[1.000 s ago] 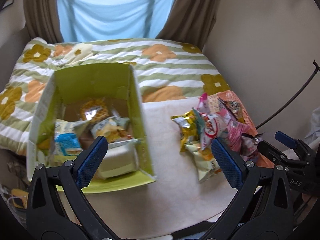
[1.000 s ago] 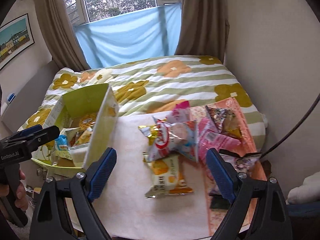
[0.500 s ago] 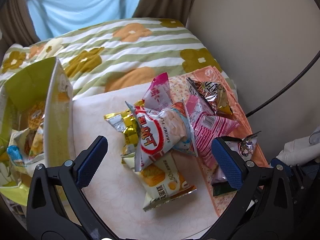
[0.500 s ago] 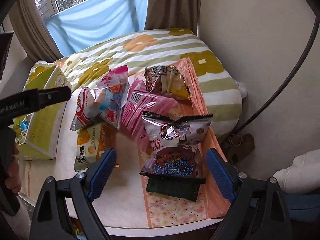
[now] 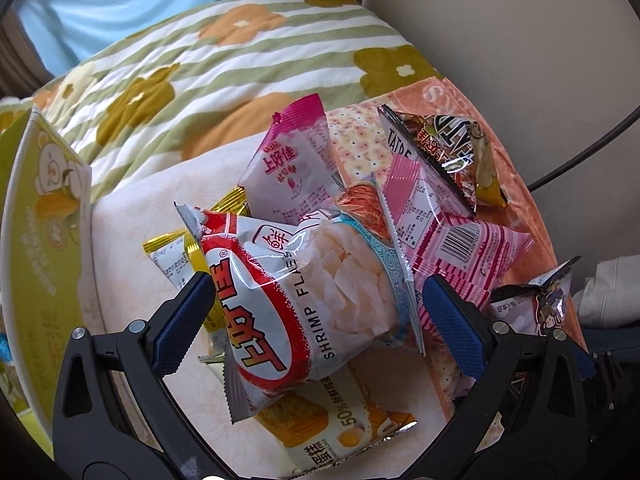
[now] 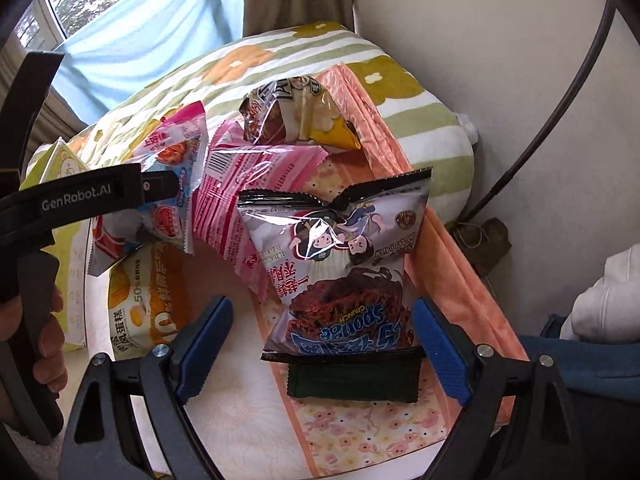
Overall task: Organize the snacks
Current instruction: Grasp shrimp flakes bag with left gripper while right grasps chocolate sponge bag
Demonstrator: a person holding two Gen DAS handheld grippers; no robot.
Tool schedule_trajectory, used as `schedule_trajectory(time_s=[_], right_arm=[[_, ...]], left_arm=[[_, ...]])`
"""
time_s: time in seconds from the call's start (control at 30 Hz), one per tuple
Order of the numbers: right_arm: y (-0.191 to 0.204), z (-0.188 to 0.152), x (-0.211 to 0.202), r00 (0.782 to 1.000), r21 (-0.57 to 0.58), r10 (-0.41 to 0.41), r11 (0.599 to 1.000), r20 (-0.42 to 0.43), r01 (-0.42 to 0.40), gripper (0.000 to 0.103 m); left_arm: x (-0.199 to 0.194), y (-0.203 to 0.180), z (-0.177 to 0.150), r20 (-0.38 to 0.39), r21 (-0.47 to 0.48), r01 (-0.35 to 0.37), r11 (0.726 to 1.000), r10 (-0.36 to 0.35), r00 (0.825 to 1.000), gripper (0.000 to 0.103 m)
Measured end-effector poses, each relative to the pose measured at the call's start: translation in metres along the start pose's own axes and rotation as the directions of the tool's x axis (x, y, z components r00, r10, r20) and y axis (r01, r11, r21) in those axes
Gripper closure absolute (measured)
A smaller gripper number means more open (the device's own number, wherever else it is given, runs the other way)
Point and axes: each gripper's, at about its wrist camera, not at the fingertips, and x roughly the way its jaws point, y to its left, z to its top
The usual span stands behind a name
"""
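The left gripper (image 5: 316, 312) hangs with its blue-padded jaws spread wide on either side of the red-and-white shrimp flakes bag (image 5: 304, 300), not pressing it; that bag lies on top of the snack pile, over a yellow egg-cake packet (image 5: 340, 432) and beside a pink striped packet (image 5: 448, 236). The right gripper (image 6: 320, 344) is likewise wide, straddling a grey-and-black sponge crunch bag (image 6: 344, 256) that rests on the peach floral cloth (image 6: 452, 264). The green cardboard box (image 5: 44, 240) stands at the left edge.
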Motion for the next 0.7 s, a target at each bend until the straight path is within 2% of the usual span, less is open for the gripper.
schedule_trajectory(time_s=[0.07,0.13,0.2,0.33,0.5,0.7], right_arm=[[0.001,0.000,0.004,1.000,0.007,-0.009,1.000,0.003,0.009,0.014],[0.003,0.001,0.008,1.000,0.007,-0.017,1.000,0.010,0.016,0.014],[0.005,0.001,0.010,0.999,0.008,-0.035,0.999,0.014,0.035,0.014],[0.002,0.002,0.015,0.998,0.033,-0.065,0.997,0.004,0.065,0.014],[-0.001,0.004,0.022,0.997,0.050,-0.073,0.996,-0.016,0.074,0.014],[-0.002,0.001,0.027,0.997,0.040,-0.075,0.996,-0.020,0.076,0.014]], left_arm=[[0.002,0.003,0.002,0.004,0.005,0.001,1.000,-0.001,1.000,0.003],[0.004,0.004,0.002,-0.002,0.012,0.008,1.000,-0.008,1.000,0.016],[0.005,0.005,0.002,-0.006,0.019,0.012,1.000,-0.012,1.000,0.017],[0.003,0.008,0.000,-0.016,0.035,0.036,0.999,-0.036,0.999,0.025],[0.001,0.012,-0.003,-0.020,0.035,0.055,0.998,-0.054,0.998,0.029],[-0.009,0.010,-0.009,-0.004,0.040,0.051,0.998,-0.051,0.999,0.029]])
